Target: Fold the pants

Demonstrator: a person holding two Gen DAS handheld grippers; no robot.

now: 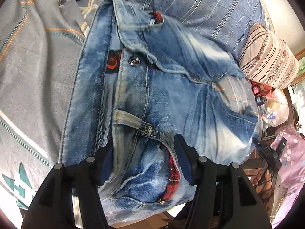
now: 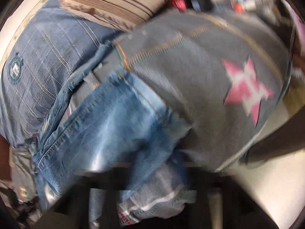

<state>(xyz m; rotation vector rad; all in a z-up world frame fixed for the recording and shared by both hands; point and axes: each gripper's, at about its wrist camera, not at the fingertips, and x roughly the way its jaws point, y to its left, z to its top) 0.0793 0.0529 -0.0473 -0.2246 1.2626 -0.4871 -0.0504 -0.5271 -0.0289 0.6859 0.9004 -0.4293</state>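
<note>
Pants: washed-blue jeans (image 1: 171,87) fill the middle of the left wrist view, waistband and metal button (image 1: 134,60) toward the upper centre, lying on a grey blanket (image 1: 34,72).
Left hand-held gripper (image 1: 143,158): jaws apart – denim sits between them, pads not pressing.
Right hand-held gripper: lower edge of its view, blurred; jaws nearly closed, with denim bunched there – grip unclear.
Background: striped pillow (image 1: 266,61) at right, pink star (image 2: 247,89) on the blanket.

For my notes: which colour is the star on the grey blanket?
Pink and white star, seen best, though blurred, in the right wrist view.
</note>
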